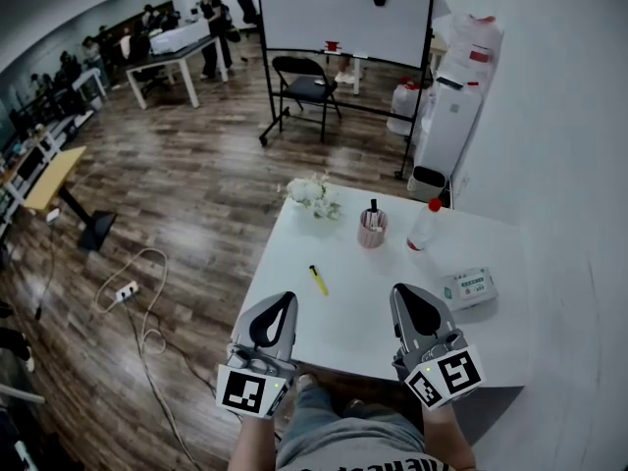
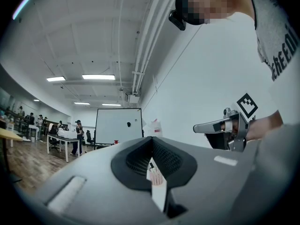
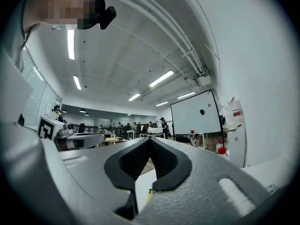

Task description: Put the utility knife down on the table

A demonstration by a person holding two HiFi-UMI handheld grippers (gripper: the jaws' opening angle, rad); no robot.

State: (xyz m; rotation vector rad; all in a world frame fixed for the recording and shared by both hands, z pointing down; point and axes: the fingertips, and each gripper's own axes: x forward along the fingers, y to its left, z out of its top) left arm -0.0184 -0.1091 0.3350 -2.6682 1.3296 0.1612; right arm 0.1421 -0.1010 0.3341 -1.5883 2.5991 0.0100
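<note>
The utility knife [image 1: 318, 280] lies flat on the white table [image 1: 491, 243], just left of the middle of the head view. It is yellow and sits at a slant, with its far end leaning toward the upper left. Nothing touches it.

You hold both grippers low in the frame, over the near edge of the table. Your left gripper [image 1: 288, 297] is at lower left, below and left of the knife and apart from it. Its fingers are pressed together at the tips and pinch nothing. The oval gap behind the tips is empty, and in the left gripper view a pink cup [image 2: 157, 176] shows through it.

Your right gripper [image 1: 400, 290] is at lower right, farther from the knife than the left one. Its fingers also meet at the tips and hold nothing. In the right gripper view a sliver of the yellow knife shows through the slot below the tips.

Further up the table:
- A bunch of white flowers [image 1: 312, 194] sits at the far left corner.
- The pink cup, with dark pens in it, stands right of the flowers.
- A clear bottle with a red cap [image 1: 424, 226] stands right of the cup.
- A small white box with a green label [image 1: 469, 287] lies near the right edge, beside your right gripper.
</note>
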